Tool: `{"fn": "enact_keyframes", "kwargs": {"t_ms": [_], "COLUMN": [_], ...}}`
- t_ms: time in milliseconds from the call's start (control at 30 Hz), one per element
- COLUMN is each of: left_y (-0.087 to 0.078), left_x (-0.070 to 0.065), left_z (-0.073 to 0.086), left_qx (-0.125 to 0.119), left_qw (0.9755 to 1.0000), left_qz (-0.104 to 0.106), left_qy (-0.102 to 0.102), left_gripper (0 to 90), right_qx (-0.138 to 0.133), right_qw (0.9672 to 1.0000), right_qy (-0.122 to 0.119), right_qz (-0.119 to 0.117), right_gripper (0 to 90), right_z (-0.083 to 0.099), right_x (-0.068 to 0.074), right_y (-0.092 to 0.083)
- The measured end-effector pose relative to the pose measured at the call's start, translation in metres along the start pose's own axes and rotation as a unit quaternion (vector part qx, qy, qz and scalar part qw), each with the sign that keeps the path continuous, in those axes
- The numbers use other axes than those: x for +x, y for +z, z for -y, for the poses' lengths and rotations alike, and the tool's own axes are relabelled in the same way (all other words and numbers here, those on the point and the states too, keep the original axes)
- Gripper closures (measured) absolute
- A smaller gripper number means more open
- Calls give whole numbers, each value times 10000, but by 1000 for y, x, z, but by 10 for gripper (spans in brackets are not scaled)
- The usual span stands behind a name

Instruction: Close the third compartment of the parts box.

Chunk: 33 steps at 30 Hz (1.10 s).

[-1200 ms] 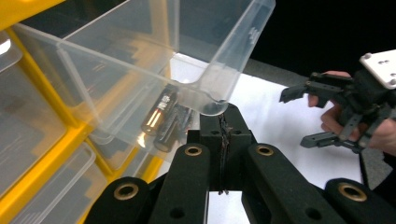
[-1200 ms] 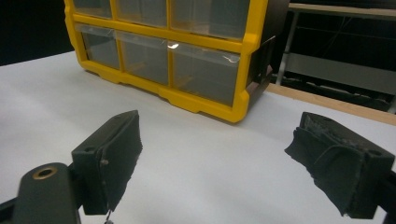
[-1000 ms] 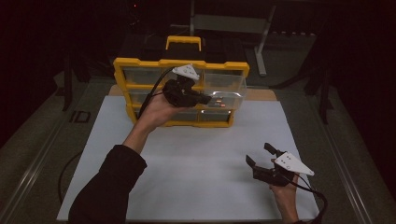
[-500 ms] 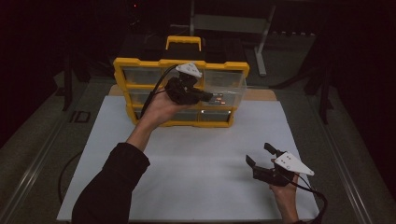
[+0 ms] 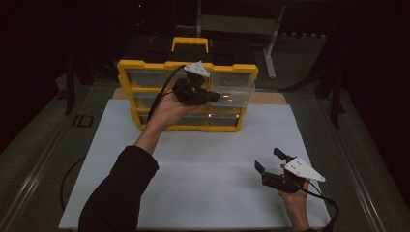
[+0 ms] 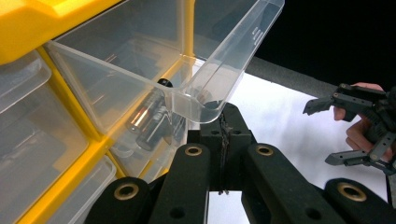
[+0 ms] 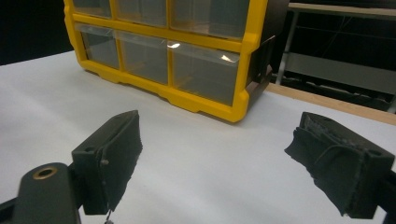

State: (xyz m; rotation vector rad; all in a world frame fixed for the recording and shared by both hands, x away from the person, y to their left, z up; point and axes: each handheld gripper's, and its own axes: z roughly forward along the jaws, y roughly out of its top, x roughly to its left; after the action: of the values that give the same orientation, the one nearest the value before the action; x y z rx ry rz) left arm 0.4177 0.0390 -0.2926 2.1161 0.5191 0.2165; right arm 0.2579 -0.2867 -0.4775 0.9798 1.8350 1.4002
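A yellow organizer with clear drawers stands at the back of the white table. Its upper right drawer is pulled out toward me. My left gripper is at that drawer's front. In the left gripper view its jaws are pressed together just under the drawer's clear front lip; I cannot tell whether they pinch the lip. Metal cylinders show through the plastic. My right gripper rests low at the front right, open, with nothing between its pads.
White paper covers the table between the organizer and my right hand. The organizer faces the right gripper from across that sheet. A metal stand and dark surroundings lie behind the organizer. The right gripper shows far off in the left gripper view.
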Motion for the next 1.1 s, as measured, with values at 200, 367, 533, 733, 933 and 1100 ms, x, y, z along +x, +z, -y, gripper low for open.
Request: {"fn": "enact_keyframes", "kwargs": {"t_ms": [200,367,533,733,933,1100], "left_y": [3,5,5,8,11,13], "left_x": [2,4,5,5,7,8], "left_z": [-1,-1,-2,-2,-4,-5], "left_qx": [-35,-27,-38,-56,-80,-75], "left_qw": [10000,9999,9999,9998,9994,9992], "left_qz": [-51,-98,-137,-185,-286,-349], "left_qy": [-66,-62,-86,-104,-149,-152], "left_gripper": [900,900,900,900,900,900], "right_qx": [-1,-1,-3,-10,-23,-20], "right_qw": [10000,10000,10000,10000,10000,10000], "right_qy": [5,11,11,0,20,25], "right_qz": [1,4,3,4,6,2], "right_gripper": [144,144,144,144,144,144], "right_z": [0,0,0,0,0,0], "right_x": [0,0,0,0,-1,-1], "right_y": [0,0,0,-1,-1,-1]}}
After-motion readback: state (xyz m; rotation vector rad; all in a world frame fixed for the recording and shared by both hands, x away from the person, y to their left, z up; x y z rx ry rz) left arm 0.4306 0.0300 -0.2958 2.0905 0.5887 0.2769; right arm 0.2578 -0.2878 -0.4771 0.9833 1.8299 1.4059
